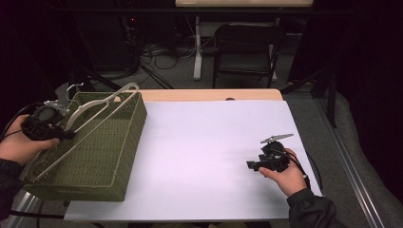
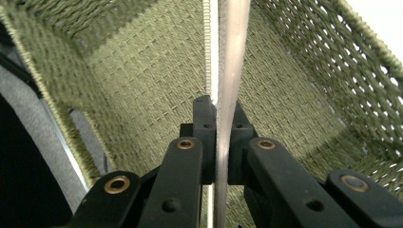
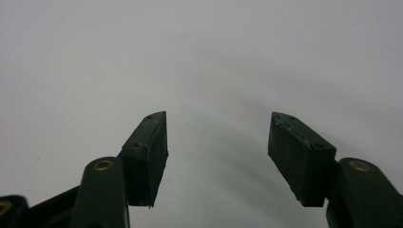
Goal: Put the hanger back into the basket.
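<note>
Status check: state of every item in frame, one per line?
Green woven basket: upright on table, open-topped, holding hangers.
White plastic clothes hangers: lying slanted across the basket, one clamped.
Left claw: shut on a hanger bar.
Right claw: open, empty, over the white table.
Black folding chair: unfolded, vacant.

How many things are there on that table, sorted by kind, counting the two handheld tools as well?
Green woven basket: 1
Pale plastic clothes hangers in the basket: 2, as far as the high view shows
Black handheld tools: 2, the left tool shut on a hanger, the right tool open over the white table
Total: 5
</note>
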Motion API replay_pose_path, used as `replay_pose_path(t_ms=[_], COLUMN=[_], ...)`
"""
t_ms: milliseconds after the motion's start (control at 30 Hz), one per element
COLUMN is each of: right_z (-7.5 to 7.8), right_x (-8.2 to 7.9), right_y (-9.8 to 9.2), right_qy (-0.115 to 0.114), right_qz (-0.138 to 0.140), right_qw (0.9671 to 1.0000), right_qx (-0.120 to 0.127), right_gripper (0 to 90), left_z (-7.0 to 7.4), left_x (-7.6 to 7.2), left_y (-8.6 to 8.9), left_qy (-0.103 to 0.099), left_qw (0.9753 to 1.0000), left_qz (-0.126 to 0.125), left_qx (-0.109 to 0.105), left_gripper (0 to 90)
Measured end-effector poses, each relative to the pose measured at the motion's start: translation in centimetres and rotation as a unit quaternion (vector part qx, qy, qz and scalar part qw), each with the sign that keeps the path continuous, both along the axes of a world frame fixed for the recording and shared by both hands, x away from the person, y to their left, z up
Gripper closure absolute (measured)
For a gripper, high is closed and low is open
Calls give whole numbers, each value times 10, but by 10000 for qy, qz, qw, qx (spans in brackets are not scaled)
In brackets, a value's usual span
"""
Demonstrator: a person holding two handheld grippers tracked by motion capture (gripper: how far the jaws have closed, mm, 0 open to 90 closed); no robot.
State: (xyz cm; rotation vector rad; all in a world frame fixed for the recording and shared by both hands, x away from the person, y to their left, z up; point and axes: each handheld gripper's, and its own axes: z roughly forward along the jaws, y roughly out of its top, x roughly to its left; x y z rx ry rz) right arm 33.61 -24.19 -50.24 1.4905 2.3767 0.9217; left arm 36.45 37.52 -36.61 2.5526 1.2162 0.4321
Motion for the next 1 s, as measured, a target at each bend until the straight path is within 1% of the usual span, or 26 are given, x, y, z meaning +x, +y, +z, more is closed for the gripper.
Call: replay_pose_path(t_ms=[67,100,200,233,300,367,400,467,533,600,633,667,700,733,900,1000], right_z=[0,0,0,0,-1,0,-1,-2,-2,-2,-1,-1,-1,-1,-2,-2], right_x=[1,1,0,0,0,0,0,0,1,1,1,1,1,1,1,2], right_y=[0,0,0,0,1,-1,0,-1,-1,-1,0,0,0,1,2,2], right_qy=[-35,-53,-28,-47,-16,17,-18,-15,-27,-42,4,-2,-4,-9,23,17], right_qz=[-41,-44,-9,-21,-50,-14,-41,-40,-51,-57,-54,-46,-45,-35,-21,-21], right_qw=[10000,10000,10000,10000,10000,10000,10000,10000,10000,10000,10000,10000,10000,10000,10000,10000], right_qx=[-17,-3,10,9,23,-3,11,14,3,23,9,8,12,21,13,12], right_gripper=[385,385,385,385,385,385,385,385,385,385,386,385,385,386,386,386], left_z=[-5,-7,-16,-19,-23,-28,-30,-33,-36,-37,-37,-38,-39,-42,-54,-66], left_x=[-1,-1,-1,-1,-1,-1,-2,-3,-5,-6,-6,-6,-6,-6,-3,-1], left_y=[1,1,4,5,8,10,11,14,17,21,23,25,26,28,30,27], left_qy=[0,-10,-46,-36,-86,-93,-114,-122,-219,-197,-185,-159,-163,-113,-114,-44], left_qw=[10000,10000,9998,9998,9997,9996,9995,9993,9993,9995,9996,9997,9998,9999,9999,10000], left_qz=[-85,-78,-198,-198,-231,-264,-285,-322,-281,-235,-209,-178,-143,-93,-57,-45], left_qx=[12,17,64,25,-38,-86,-120,-158,-119,-84,-79,-61,-10,-16,-67,13], left_gripper=[871,871,872,872,872,872,872,872,872,872,872,872,872,872,872,871])
